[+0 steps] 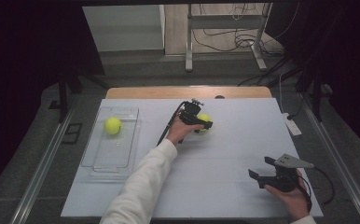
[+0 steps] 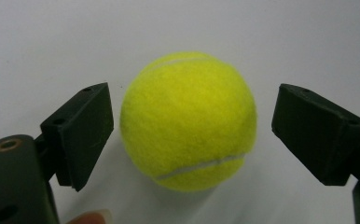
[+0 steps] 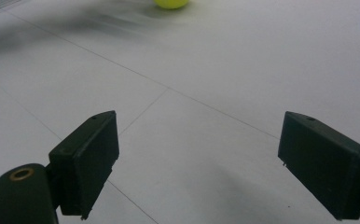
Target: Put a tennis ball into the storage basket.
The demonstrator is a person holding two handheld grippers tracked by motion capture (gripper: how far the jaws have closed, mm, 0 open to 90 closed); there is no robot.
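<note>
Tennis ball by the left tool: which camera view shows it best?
The left gripper view: the tennis ball sits large and sharp between the left tool's open jaws, gaps on both sides. In the high view that tool partly hides it. The right gripper view catches only its lower edge at the top.

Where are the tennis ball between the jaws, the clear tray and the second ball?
tennis ball (image 2: 187, 121), left gripper view, middle of its felt.
clear tray (image 1: 102, 161), high view, bare floor near its front rim.
second ball (image 1: 113, 125), high view, its centre.

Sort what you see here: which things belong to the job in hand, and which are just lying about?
In the job: left gripper, open around the tennis ball; clear tray; ball in the tray.
Lying about: right gripper, idle; white power strip; metal stand.
</note>
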